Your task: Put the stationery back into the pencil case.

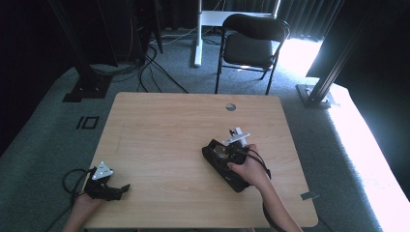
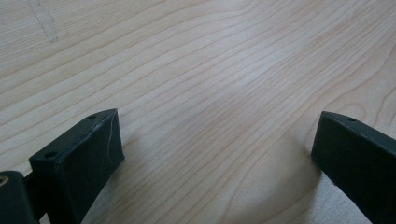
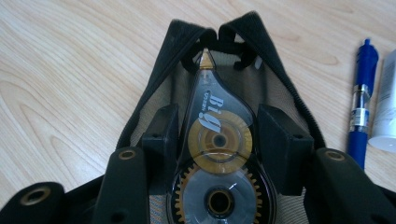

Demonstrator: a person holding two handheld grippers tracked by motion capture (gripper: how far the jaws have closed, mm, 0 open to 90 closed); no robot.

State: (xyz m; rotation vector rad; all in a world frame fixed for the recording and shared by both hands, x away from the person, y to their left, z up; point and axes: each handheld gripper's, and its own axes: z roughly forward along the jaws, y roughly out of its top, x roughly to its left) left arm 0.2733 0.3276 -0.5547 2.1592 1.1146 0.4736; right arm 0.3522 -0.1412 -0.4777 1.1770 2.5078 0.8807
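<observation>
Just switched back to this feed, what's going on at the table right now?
The person's right gripper is closed on a clear correction tape dispenser, its tip pointing into the open mouth of a black mesh pouch on the wooden table. A blue pen and a white tube-like item lie on the table beside the pouch. The left gripper sits near the table's front left corner, jaws open with bare wood between them.
</observation>
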